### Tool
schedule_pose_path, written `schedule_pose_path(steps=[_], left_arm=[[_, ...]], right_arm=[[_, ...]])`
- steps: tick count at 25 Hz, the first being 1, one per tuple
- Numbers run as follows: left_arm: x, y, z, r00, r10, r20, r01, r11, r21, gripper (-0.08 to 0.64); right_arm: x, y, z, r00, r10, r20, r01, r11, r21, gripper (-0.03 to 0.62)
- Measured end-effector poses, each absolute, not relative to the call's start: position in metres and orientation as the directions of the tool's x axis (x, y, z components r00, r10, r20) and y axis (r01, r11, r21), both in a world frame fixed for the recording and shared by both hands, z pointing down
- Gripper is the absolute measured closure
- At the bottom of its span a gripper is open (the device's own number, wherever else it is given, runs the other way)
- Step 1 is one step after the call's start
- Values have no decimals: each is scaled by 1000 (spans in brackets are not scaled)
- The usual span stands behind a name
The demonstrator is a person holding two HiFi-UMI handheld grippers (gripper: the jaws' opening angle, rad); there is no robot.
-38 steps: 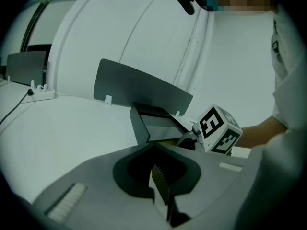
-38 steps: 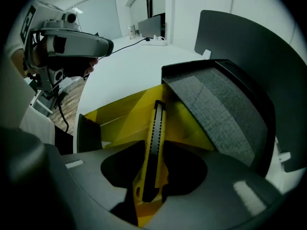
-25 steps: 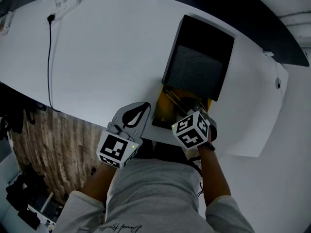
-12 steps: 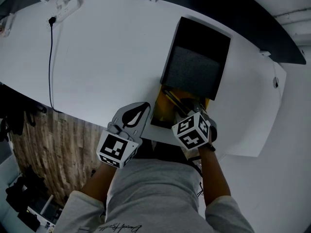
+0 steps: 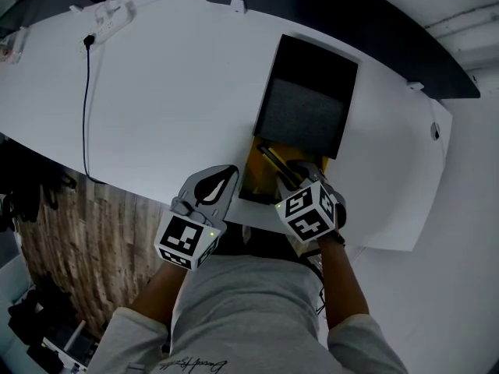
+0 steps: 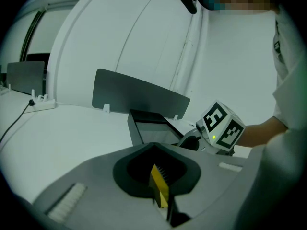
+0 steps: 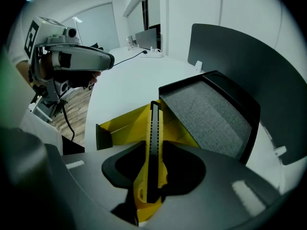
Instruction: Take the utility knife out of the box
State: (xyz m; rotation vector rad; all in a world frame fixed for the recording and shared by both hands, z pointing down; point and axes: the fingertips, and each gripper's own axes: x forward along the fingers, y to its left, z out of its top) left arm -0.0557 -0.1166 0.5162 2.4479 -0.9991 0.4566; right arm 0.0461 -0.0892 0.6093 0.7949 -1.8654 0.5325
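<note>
The box (image 5: 253, 174) has a yellow inside and a black lid (image 5: 308, 100) with grey foam, folded back open. It lies near the white table's front edge. My right gripper (image 5: 300, 176) is shut on the yellow and black utility knife (image 7: 153, 138), which points out over the yellow tray (image 7: 122, 126) and stands clear above it. The knife (image 5: 273, 160) shows as a dark bar over the tray in the head view. My left gripper (image 6: 160, 188) is shut on a thin yellow wall of the box (image 6: 158, 183) at its left side.
A black cable (image 5: 84, 100) runs from a power strip (image 5: 109, 10) at the table's far left down over the front edge. A dark partition (image 6: 139, 92) stands behind the table. Wooden floor (image 5: 86, 232) shows below the left edge.
My right gripper has risen a little with the knife in it. The left gripper has stayed on the box's edge.
</note>
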Motion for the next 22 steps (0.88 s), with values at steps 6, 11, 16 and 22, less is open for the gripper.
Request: schedule_pose_path(steps=[6, 11, 16, 22], left_arm=[[-53, -114, 502, 683, -580, 445, -719, -644, 264, 560], [-50, -113, 486, 684, -594, 424, -718, -651, 246, 560], [-43, -112, 470, 691, -599, 405, -711, -664, 233, 560], [-37, -114, 448, 701, -606, 376, -702, -679, 213, 560]], right_arm=[[50, -92, 590, -311, -327, 892, -742, 670, -13, 460], [54, -95, 566, -333, -371, 867, -754, 657, -8, 460], [59, -97, 540, -361, -418, 834, -767, 641, -11, 460], [63, -101, 506, -402, -468, 787, -790, 613, -38, 460]])
